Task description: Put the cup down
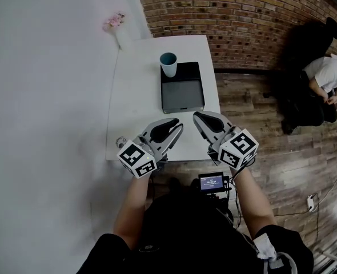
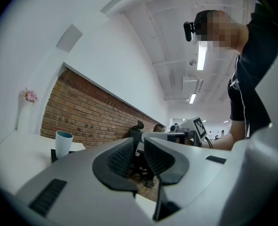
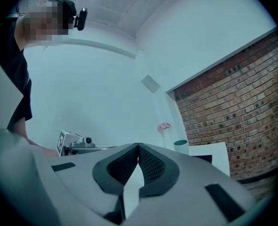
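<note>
- Left gripper (image 1: 179, 125) and right gripper (image 1: 196, 117): both closed with nothing between the jaws, side by side over the near edge of the table (image 1: 131, 101).
- Cup (image 1: 169, 65): upright on the far left corner of the tray (image 1: 183, 93), well apart from both grippers.
- Looks set down already, so leave it alone; move the grippers away low and slowly, without nudging the tray.
- Count: two grippers, one cup, one tray, one table, one vase of flowers (image 1: 116, 26).
</note>
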Tool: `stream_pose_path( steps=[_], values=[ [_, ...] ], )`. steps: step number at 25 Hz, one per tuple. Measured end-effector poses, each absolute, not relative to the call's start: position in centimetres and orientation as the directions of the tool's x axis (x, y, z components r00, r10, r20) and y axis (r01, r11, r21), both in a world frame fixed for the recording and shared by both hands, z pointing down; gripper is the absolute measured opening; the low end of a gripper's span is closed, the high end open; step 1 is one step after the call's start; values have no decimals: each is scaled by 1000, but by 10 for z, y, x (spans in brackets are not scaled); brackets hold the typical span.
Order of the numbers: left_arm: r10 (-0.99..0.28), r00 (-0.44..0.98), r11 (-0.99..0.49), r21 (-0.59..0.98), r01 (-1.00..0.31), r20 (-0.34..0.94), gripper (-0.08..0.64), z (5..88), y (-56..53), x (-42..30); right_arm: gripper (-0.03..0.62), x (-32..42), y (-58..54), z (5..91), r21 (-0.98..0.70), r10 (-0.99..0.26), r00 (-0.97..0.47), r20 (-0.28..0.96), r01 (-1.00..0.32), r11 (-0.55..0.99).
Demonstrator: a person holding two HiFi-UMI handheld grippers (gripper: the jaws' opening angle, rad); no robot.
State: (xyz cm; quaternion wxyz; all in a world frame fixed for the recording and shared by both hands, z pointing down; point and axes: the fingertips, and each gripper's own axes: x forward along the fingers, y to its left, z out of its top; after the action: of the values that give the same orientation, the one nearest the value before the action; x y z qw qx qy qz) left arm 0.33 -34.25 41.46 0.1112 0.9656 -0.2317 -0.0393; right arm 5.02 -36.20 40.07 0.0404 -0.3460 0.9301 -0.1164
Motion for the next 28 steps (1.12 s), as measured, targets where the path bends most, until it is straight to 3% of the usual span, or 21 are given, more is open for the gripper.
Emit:
stream_pose_path(
  steps=[28],
  values=[
    [-472,880,-858,249,-449,-43,78,408,-336,-3,12,48,-357,401,-231,-670,-742,24,-657,718]
  ],
)
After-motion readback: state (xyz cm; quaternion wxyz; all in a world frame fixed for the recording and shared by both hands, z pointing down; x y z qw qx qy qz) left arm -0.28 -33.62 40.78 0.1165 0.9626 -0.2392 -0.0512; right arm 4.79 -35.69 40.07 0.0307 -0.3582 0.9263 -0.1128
